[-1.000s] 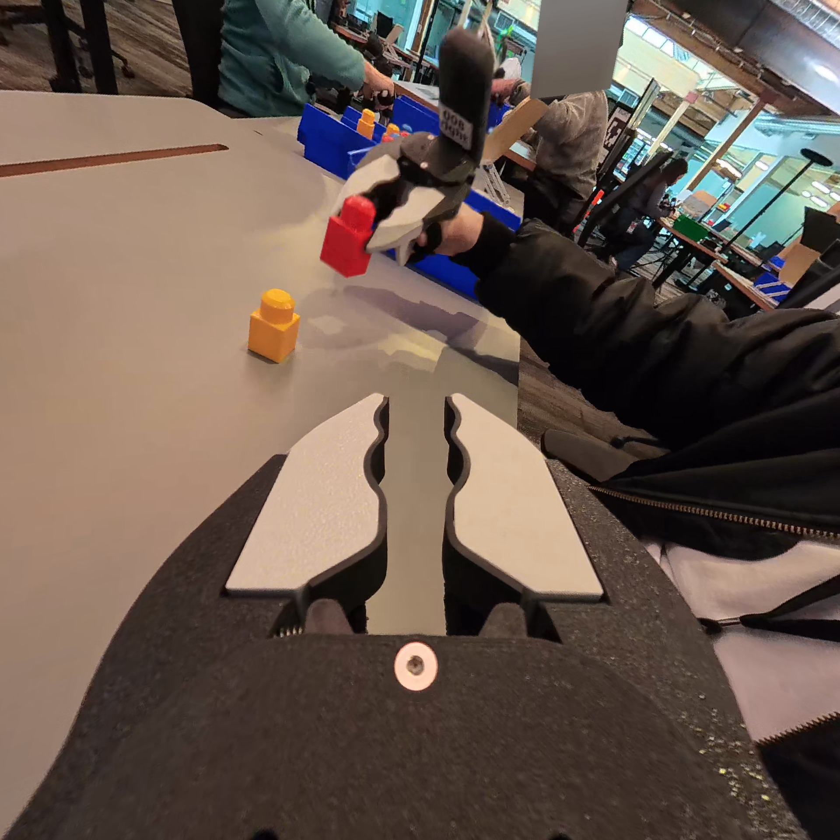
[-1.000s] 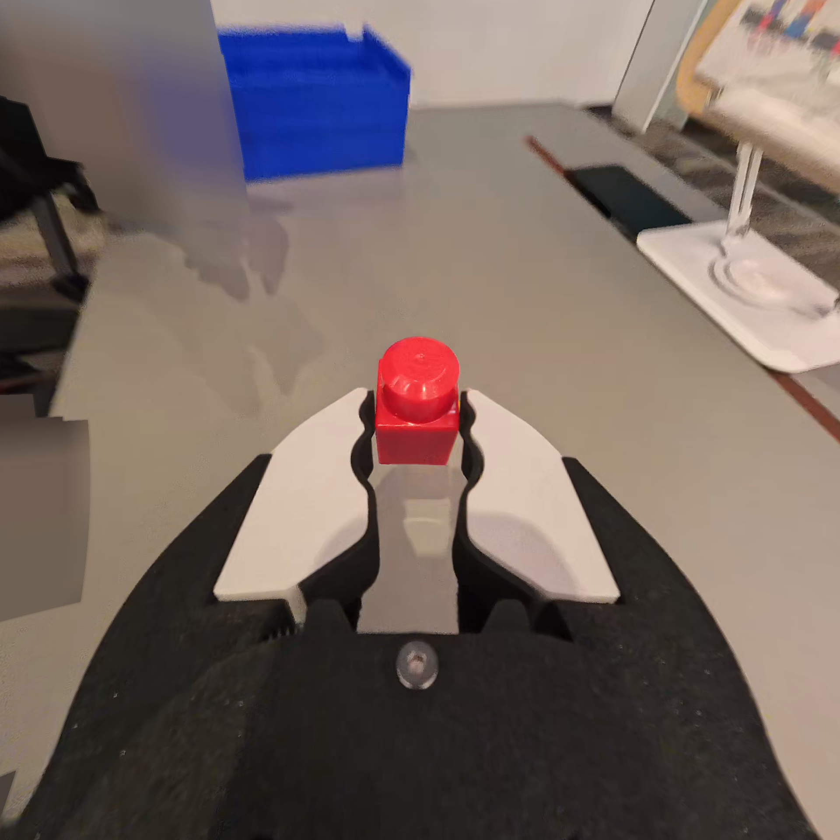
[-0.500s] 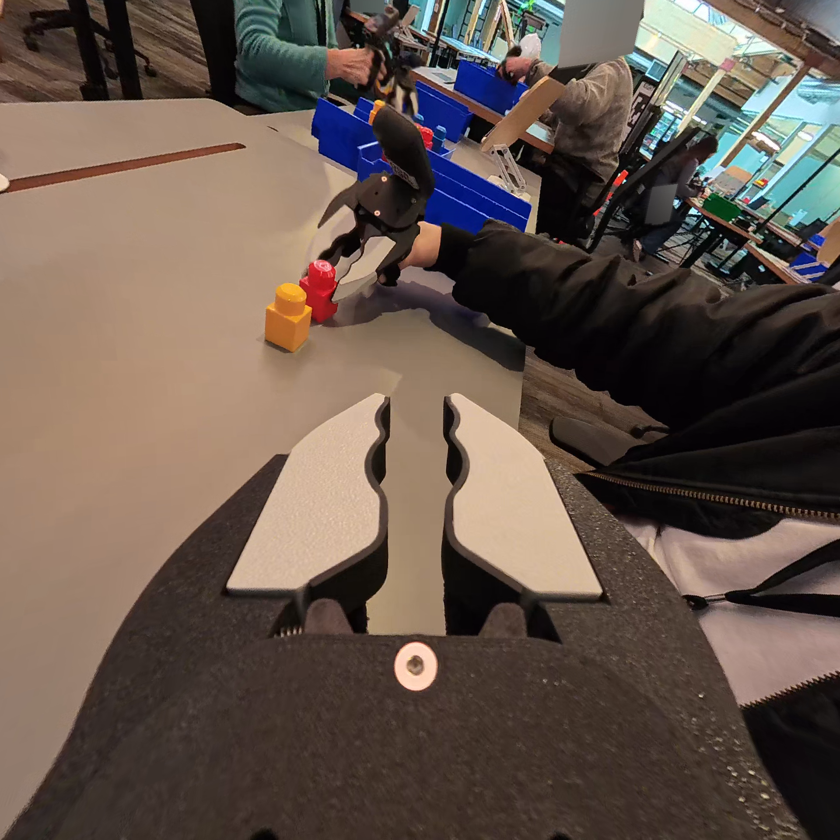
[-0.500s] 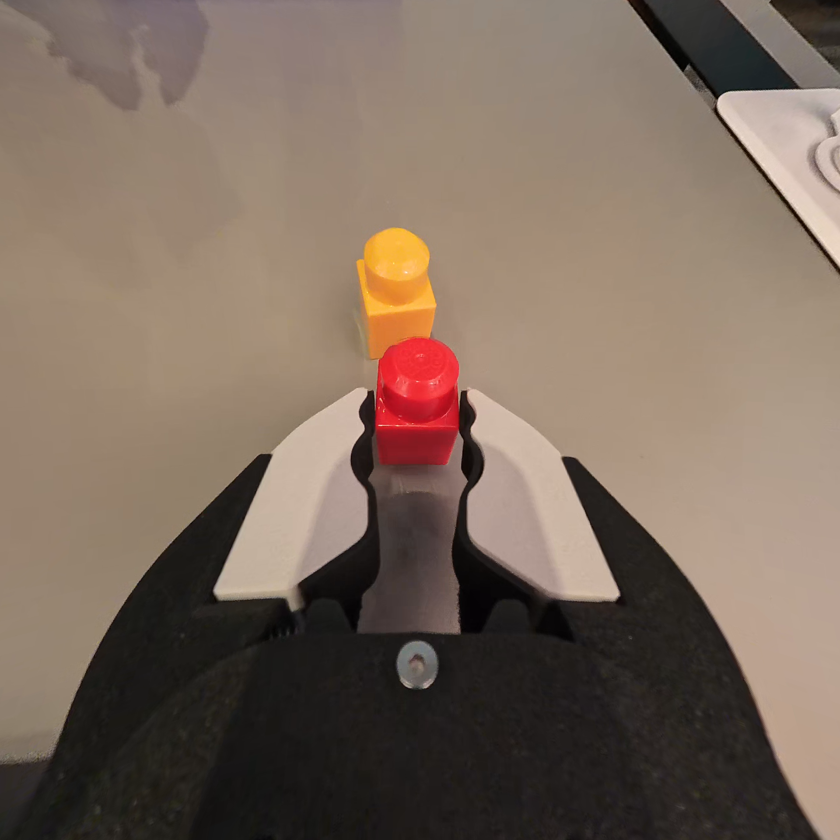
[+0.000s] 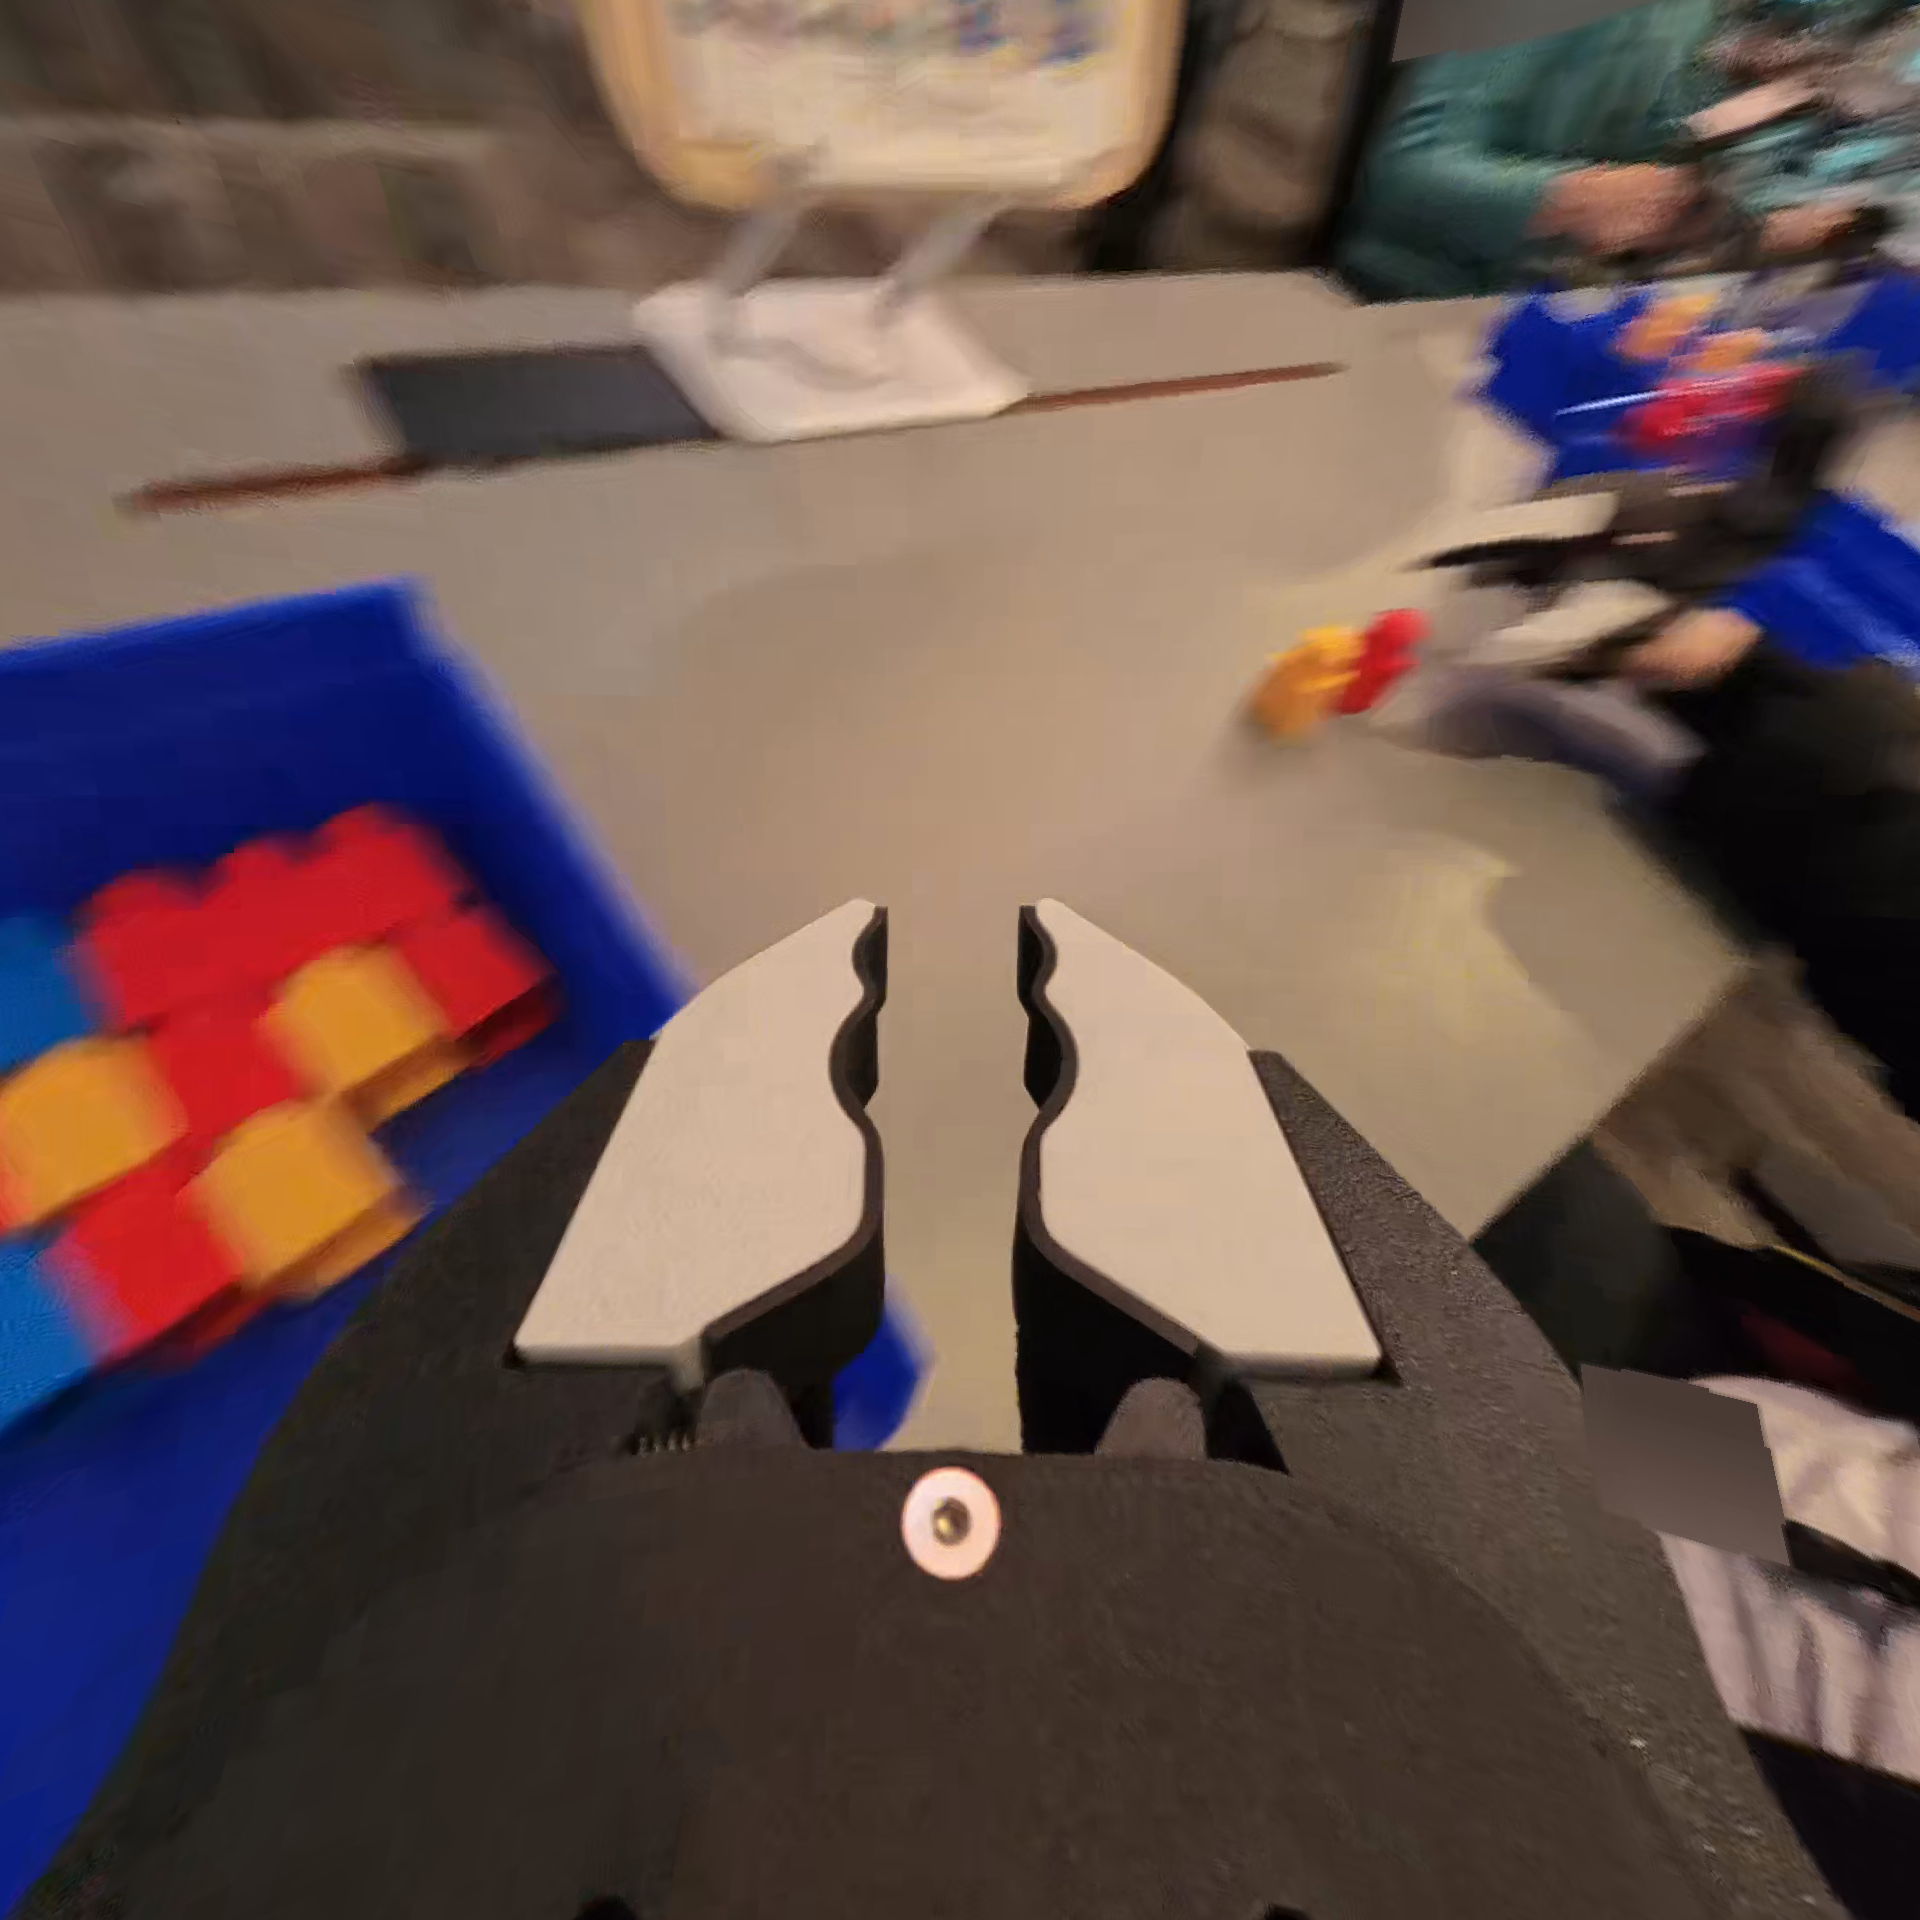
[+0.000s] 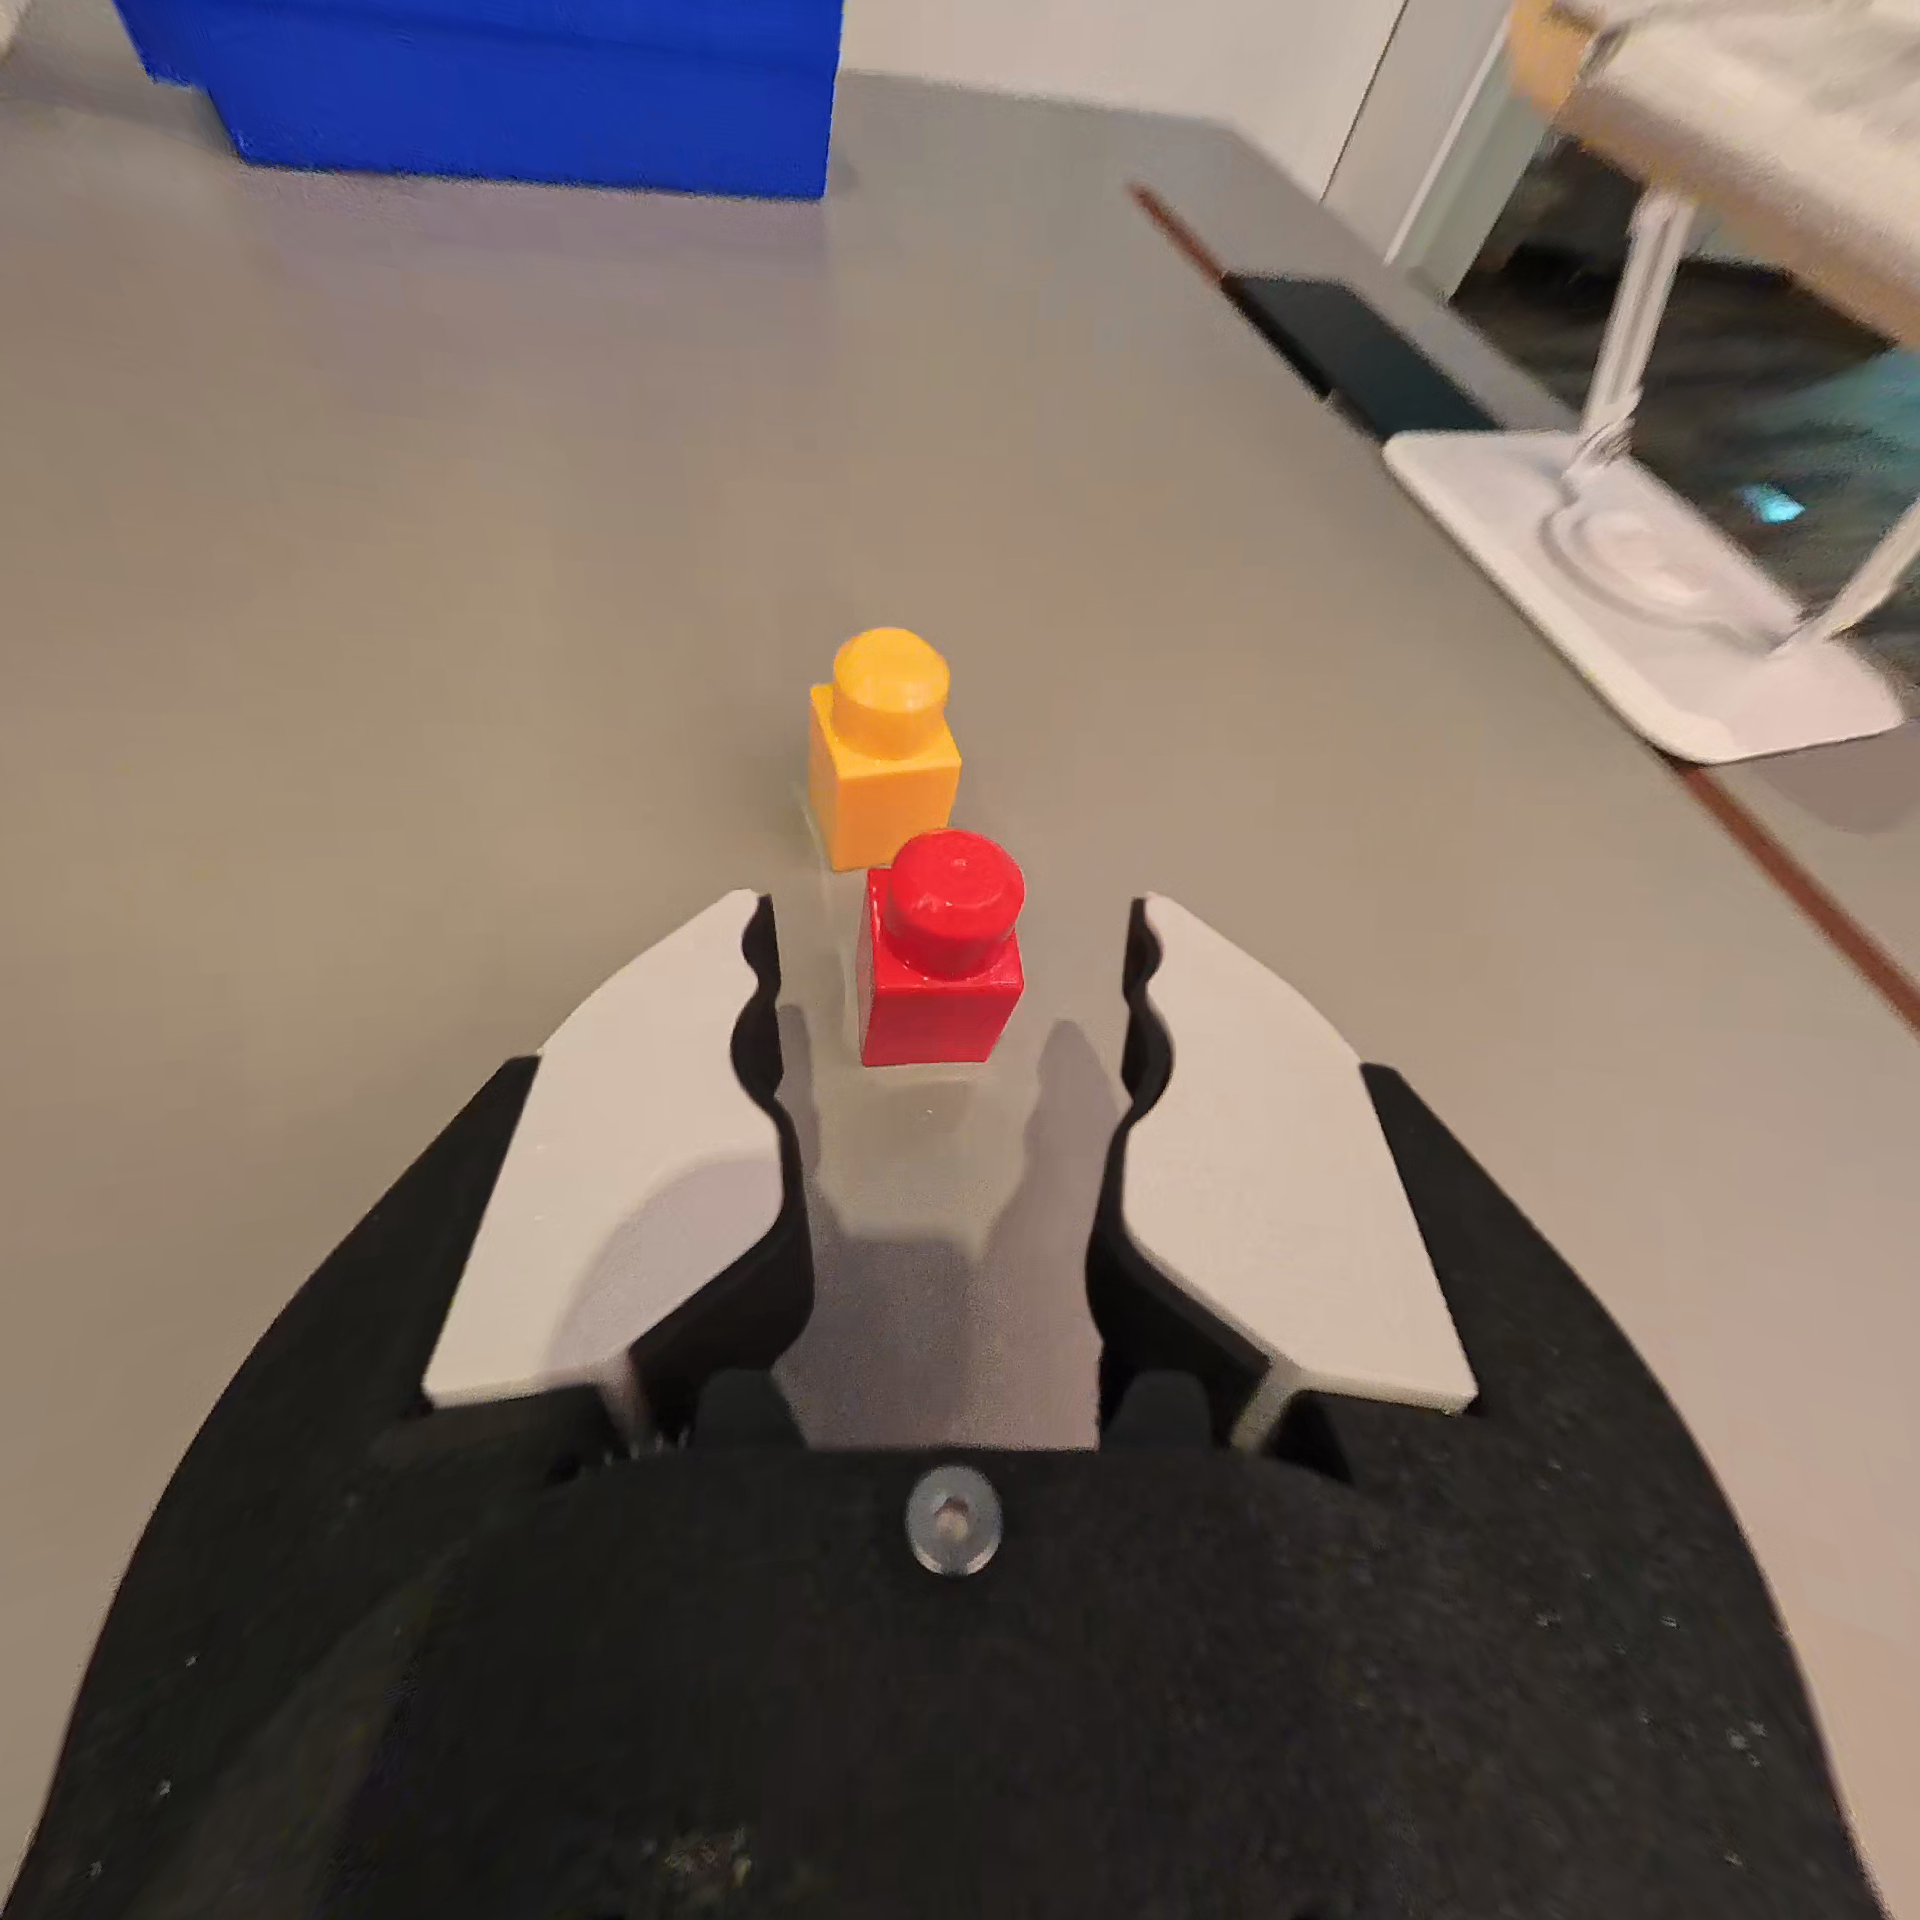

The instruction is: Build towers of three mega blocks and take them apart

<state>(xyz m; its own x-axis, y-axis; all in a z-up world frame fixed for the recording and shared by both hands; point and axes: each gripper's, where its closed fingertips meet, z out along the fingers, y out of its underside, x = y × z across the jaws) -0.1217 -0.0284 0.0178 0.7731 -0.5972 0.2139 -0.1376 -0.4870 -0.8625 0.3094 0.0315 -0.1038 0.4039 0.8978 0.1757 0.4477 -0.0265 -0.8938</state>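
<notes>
In the right wrist view a red block (image 6: 940, 977) stands upright on the grey table (image 6: 416, 623), just between the tips of my right gripper (image 6: 948, 902). That gripper is open and touches nothing. A yellow block (image 6: 883, 758) stands right behind the red one, close to or touching it. My left gripper (image 5: 951, 914) is empty, its jaws a narrow gap apart, over the table beside a blue bin (image 5: 260, 707). The left wrist view is blurred; it shows the yellow block (image 5: 1299, 691) and the red block (image 5: 1382, 649) far right.
The blue bin holds several red, yellow and blue blocks (image 5: 260, 1039). Another blue bin (image 6: 520, 94) stands at the far table edge. A white stand (image 6: 1642, 613) and a black pad (image 6: 1361, 353) sit at the right. A person in green (image 5: 1507, 156) sits beyond.
My right gripper set the red block down next to the yellow one and opened. My left gripper swung left toward the blue bin of blocks, still empty.
</notes>
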